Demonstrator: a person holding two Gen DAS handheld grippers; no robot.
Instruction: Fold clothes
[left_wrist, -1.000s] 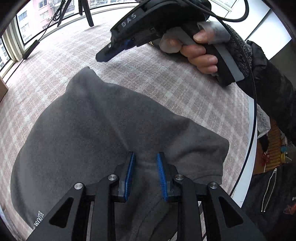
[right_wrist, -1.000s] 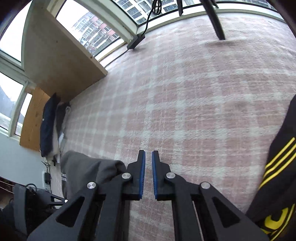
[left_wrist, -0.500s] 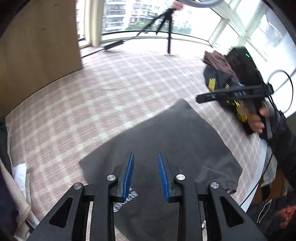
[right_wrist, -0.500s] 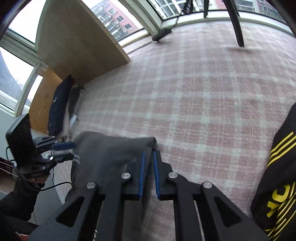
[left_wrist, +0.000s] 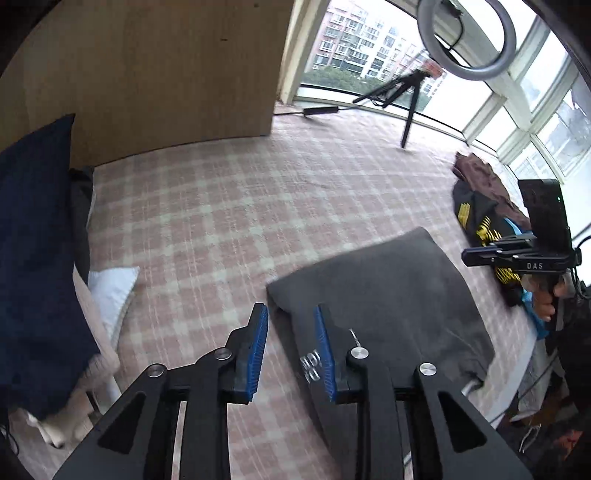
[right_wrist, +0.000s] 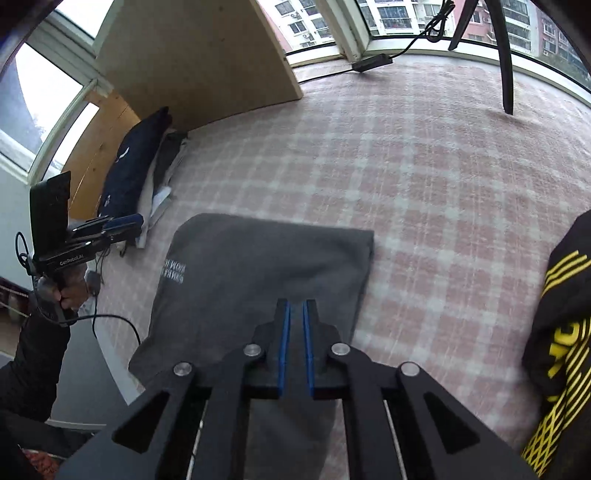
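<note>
A grey garment (left_wrist: 384, 295) lies folded flat on the pink checked bed cover; it also shows in the right wrist view (right_wrist: 258, 269), with white lettering near its left edge. My left gripper (left_wrist: 290, 350) is open and empty, raised above the garment's near left corner. My right gripper (right_wrist: 295, 347) is raised above the garment with its blue pads nearly together and nothing between them. Each gripper shows in the other's view, the right one (left_wrist: 517, 254) and the left one (right_wrist: 99, 229), both off the cloth.
A black and yellow garment (left_wrist: 484, 229) and a brown one (left_wrist: 480, 173) lie at the right; the black and yellow one also shows in the right wrist view (right_wrist: 561, 332). Dark blue folded clothes (left_wrist: 33, 258) are stacked at the left by a wooden panel (left_wrist: 166, 74). A tripod (left_wrist: 406, 96) stands at the back.
Both grippers have lifted up and away from the grey garment. The garment now lies flat as a folded rectangle. The left gripper stayed open.
</note>
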